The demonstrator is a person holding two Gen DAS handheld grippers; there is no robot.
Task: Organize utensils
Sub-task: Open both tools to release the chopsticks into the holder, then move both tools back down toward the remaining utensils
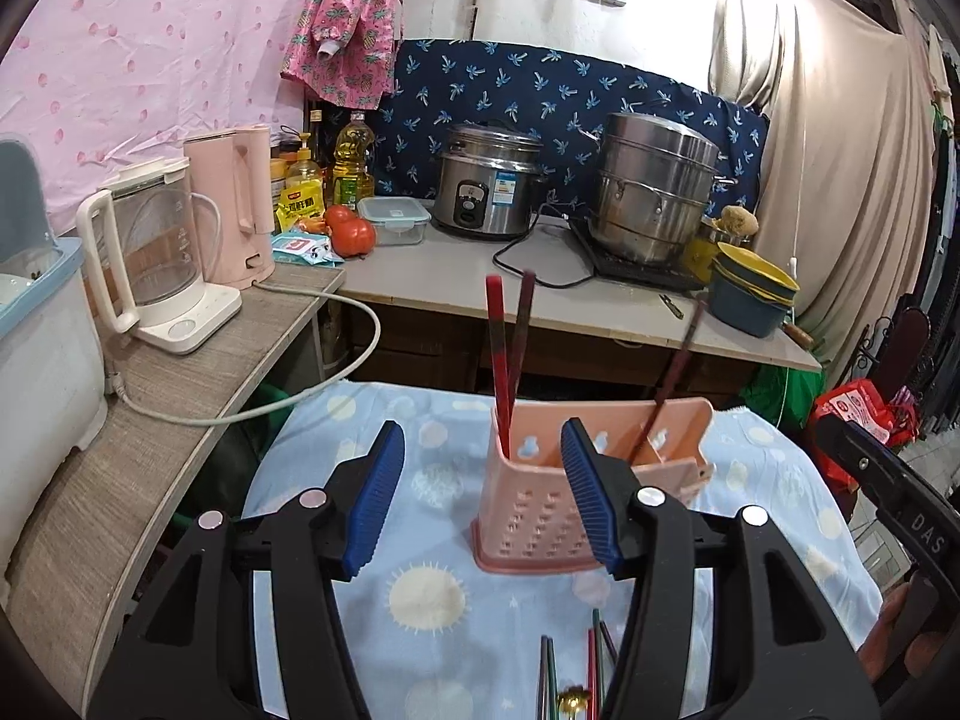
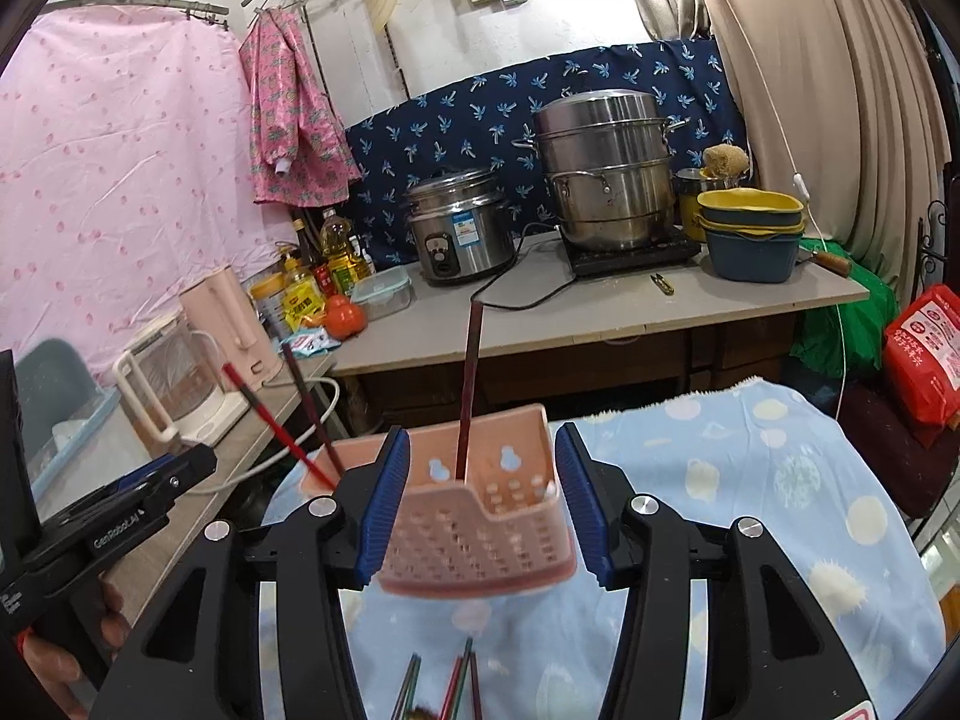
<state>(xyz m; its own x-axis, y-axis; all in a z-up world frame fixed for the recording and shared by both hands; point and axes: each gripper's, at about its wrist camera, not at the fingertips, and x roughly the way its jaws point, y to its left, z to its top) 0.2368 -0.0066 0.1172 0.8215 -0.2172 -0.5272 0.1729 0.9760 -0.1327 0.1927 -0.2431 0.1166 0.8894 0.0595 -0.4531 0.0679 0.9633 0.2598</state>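
A pink perforated utensil holder [image 1: 540,498] stands on the blue patterned cloth [image 1: 432,600]; it also shows in the right wrist view [image 2: 480,528]. Two red chopsticks [image 1: 507,348] stand in its left compartment and one dark chopstick [image 1: 672,372] leans in its right compartment. Several more chopsticks [image 1: 576,672] lie on the cloth in front of the holder, also in the right wrist view [image 2: 456,684]. My left gripper [image 1: 483,498] is open and empty, near the holder's left side. My right gripper [image 2: 483,504] is open, its fingers either side of the holder.
Behind the cloth is a counter [image 1: 456,276] with a rice cooker [image 1: 486,186], steel steamer pot [image 1: 654,192], stacked bowls [image 1: 750,294], tomatoes and bottles. Kettles [image 1: 156,264] stand on a shelf at left. A red bag [image 2: 924,348] sits at right.
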